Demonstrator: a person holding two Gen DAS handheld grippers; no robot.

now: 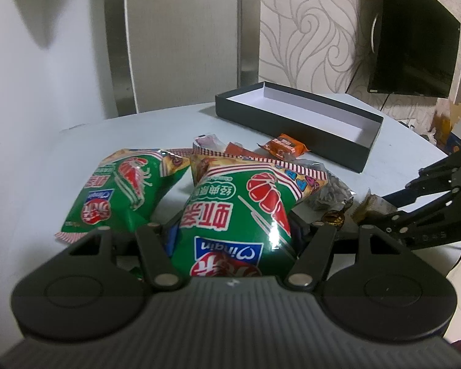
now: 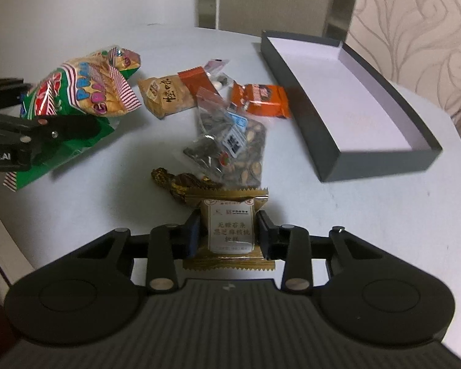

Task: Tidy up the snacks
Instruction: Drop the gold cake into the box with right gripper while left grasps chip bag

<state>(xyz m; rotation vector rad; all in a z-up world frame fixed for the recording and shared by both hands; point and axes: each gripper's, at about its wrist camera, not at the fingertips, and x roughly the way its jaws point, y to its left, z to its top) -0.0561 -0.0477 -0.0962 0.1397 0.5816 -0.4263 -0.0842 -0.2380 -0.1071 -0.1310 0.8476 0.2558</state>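
My left gripper point(image 1: 235, 230) is shut on a green shrimp-chip bag point(image 1: 239, 212), which fills the gap between its fingers; from the right wrist view the same bag point(image 2: 76, 92) is pinched by the left gripper point(image 2: 64, 129). A second green bag point(image 1: 123, 190) lies to its left. My right gripper point(image 2: 229, 230) is shut on a small gold-wrapped candy point(image 2: 230, 230) just above the table. The dark open box point(image 2: 338, 92) with a white inside stands empty at the right, also in the left wrist view point(image 1: 298, 123).
On the pale round table point(image 2: 368, 215) lie a clear seed packet point(image 2: 230, 141), an orange snack pack point(image 2: 261, 100), a tan nut bag point(image 2: 166, 95) and a gold foil candy point(image 2: 175, 181). A wall-mounted TV point(image 1: 415, 37) hangs at the right.
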